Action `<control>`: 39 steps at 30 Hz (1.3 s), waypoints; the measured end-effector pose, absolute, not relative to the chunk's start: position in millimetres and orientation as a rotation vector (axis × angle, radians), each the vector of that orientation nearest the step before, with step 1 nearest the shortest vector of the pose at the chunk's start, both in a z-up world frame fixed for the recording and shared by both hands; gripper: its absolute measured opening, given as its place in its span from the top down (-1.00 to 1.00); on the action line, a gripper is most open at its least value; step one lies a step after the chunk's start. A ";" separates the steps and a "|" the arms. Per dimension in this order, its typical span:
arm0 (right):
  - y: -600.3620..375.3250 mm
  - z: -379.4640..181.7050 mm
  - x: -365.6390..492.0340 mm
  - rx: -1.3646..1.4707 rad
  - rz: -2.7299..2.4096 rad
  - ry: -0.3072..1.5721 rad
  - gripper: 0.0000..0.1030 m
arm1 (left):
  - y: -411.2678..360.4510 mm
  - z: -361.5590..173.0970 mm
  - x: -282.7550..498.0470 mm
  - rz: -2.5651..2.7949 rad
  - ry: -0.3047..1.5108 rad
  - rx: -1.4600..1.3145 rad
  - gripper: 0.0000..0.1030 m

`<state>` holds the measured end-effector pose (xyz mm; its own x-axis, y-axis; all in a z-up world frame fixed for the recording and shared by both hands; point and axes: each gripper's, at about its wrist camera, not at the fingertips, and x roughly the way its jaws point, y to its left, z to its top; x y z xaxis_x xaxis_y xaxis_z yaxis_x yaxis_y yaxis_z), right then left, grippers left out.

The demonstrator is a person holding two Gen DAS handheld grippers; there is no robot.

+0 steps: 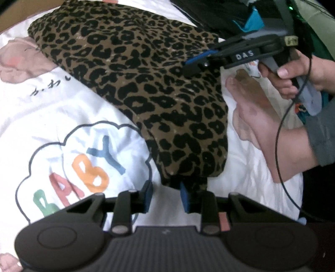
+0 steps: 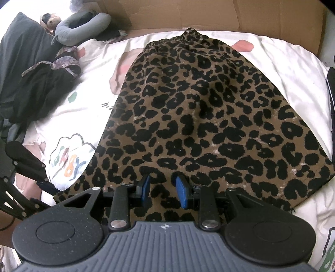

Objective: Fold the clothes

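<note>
A leopard-print skirt (image 2: 199,108) lies flat on the white bed sheet (image 1: 62,108), its elastic waistband (image 2: 173,38) at the far end. My left gripper (image 1: 166,197) stands open at the skirt's near corner (image 1: 188,167). That corner reaches its right pad (image 1: 185,198), and only white sheet shows in the gap. My right gripper (image 2: 163,190) hovers open over the skirt's near hem, with the print showing flat between its blue pads (image 2: 181,192). In the left wrist view the right gripper (image 1: 194,64) hangs over the skirt's right edge, held by a hand (image 1: 293,71).
A bare foot (image 1: 251,117) rests on the sheet just right of the skirt, with a black cable (image 1: 278,146) looping over it. Dark clothes (image 2: 41,87) and a grey neck pillow (image 2: 81,27) lie at the far left. A cardboard wall (image 2: 209,14) borders the back.
</note>
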<state>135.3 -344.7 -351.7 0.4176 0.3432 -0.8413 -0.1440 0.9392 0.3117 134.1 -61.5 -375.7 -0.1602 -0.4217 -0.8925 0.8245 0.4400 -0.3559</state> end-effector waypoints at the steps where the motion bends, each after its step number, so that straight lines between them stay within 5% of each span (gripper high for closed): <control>1: -344.5 -351.9 135.0 0.203 0.308 1.100 0.33 | -60.8 -376.0 135.3 -1.140 1.322 0.382 0.41; 10: -345.0 -354.2 134.5 0.204 0.300 1.109 0.33 | -57.8 -376.1 147.2 -1.101 1.317 0.269 0.52; 15: -345.1 -355.4 134.9 0.205 0.298 1.113 0.33 | -48.6 -376.8 157.6 -1.128 1.371 0.158 0.91; 27: -348.2 -360.2 135.0 0.199 0.296 1.127 0.33 | -29.9 -407.6 177.6 -1.002 1.546 0.005 0.97; 30: -352.2 -360.0 134.4 0.197 0.286 1.129 0.33 | -33.0 -400.9 177.9 -1.026 1.576 0.036 0.97; 35: -359.9 -356.2 132.8 0.190 0.261 1.119 0.33 | -32.4 -381.7 189.1 -1.091 1.591 -0.070 0.50; 39: -364.5 -354.3 131.0 0.197 0.244 1.112 0.33 | -42.7 -390.1 186.4 -1.107 1.652 -0.078 0.41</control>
